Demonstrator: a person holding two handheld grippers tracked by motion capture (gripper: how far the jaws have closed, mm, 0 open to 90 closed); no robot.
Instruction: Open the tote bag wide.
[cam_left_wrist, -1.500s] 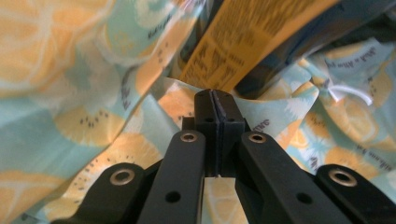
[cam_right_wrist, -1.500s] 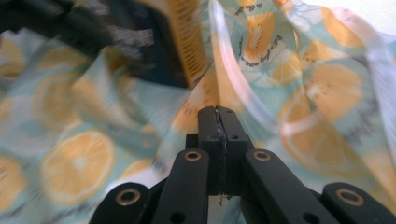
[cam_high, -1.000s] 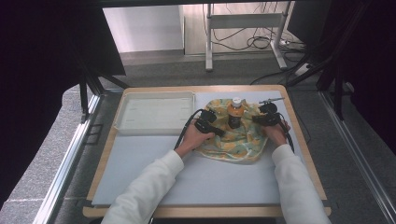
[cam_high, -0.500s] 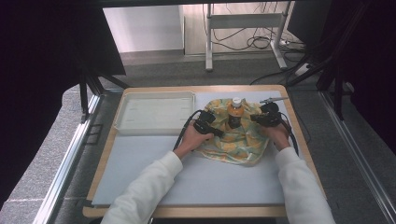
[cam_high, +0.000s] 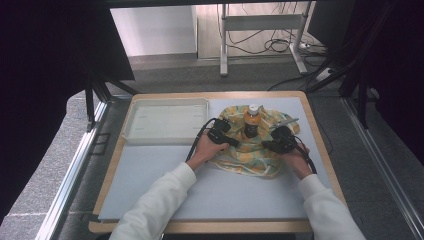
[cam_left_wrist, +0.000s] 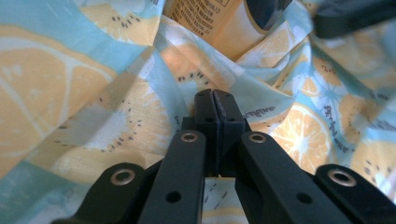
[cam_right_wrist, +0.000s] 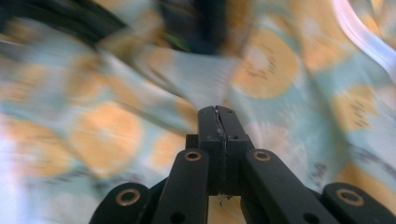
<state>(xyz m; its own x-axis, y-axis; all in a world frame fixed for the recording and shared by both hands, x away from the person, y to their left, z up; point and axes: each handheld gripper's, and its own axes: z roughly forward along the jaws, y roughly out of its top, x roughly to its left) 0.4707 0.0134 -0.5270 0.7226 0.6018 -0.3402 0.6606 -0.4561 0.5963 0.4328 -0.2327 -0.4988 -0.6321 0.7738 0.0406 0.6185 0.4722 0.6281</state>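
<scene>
nearest the camera in the high view, two forearms in white sleeves (cam_high: 160, 200) come up from the bottom edge over a pale grey table mat (cam_high: 165, 170) set in a light wooden table frame (cam_high: 112, 180). left hand (cam_high: 204, 150) holds the left gripper (cam_high: 235, 143), which points right along the near left edge of a crumpled light-blue cloth printed with orange citrus slices (cam_high: 250, 157). in the left gripper view its black jaws stand pressed together, with cloth (cam_left_wrist: 93, 93) lying under and around them; whether a fold is pinched between them cannot be told. right hand (cam_high: 295, 157) holds the right gripper (cam_high: 264, 145), pointing left over the right part of the cloth. in the right gripper view (cam_right_wrist: 217, 112) its jaws are also together, tips over blurred cloth (cam_right_wrist: 102, 130), and a pinch cannot be told either. between the two grippers, and just beyond them, an orange bottle with a white cap (cam_high: 251, 121) stands upright on the cloth's middle; the left gripper view shows its labelled lower part (cam_left_wrist: 210, 18) rising from bunched folds just past the jaw tips. left of the cloth, near it on the mat, sits a shallow white rectangular plastic tray (cam_high: 165, 120). beyond the table, grey floor (cam_high: 200, 75) and a white metal stand with cables (cam_high: 260, 30).
</scene>
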